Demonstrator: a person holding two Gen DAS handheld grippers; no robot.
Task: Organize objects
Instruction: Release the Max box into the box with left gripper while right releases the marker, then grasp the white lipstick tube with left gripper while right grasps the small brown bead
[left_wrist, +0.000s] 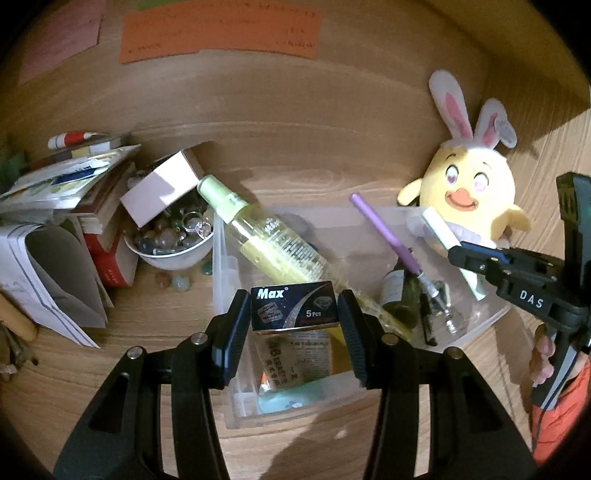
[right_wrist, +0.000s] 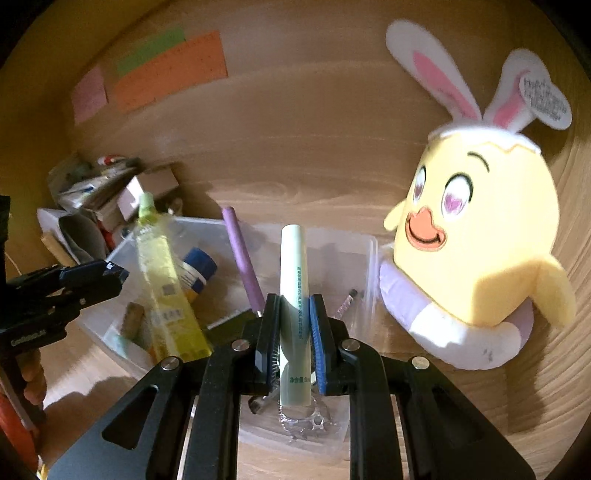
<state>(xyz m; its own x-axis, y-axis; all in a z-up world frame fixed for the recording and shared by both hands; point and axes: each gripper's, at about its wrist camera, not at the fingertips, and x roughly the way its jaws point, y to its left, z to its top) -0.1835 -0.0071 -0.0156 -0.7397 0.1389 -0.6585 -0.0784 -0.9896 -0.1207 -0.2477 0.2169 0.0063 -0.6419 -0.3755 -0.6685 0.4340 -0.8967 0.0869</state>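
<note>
My left gripper (left_wrist: 293, 308) is shut on a small dark box (left_wrist: 293, 306) marked "Max", held above the near end of a clear plastic bin (left_wrist: 229, 365). A tall yellow-green spray bottle (left_wrist: 258, 229), a purple pen (left_wrist: 384, 232), a small dark bottle (left_wrist: 393, 291) and other small items lie in the bin. My right gripper (right_wrist: 293, 332) is shut on a pale green tube (right_wrist: 291, 295) that stands upright between the pads, over the same bin (right_wrist: 369, 258). The right gripper (left_wrist: 465, 258) with its tube (left_wrist: 443, 232) also shows at the right of the left wrist view.
A yellow chick plush (right_wrist: 476, 236) with rabbit ears leans beside the bin's right end. A white bowl (left_wrist: 173, 258) of glass beads, a pale box (left_wrist: 162, 188) and a stack of books and papers (left_wrist: 59, 206) crowd the left. Coloured notes (left_wrist: 221, 33) hang on the wooden back wall.
</note>
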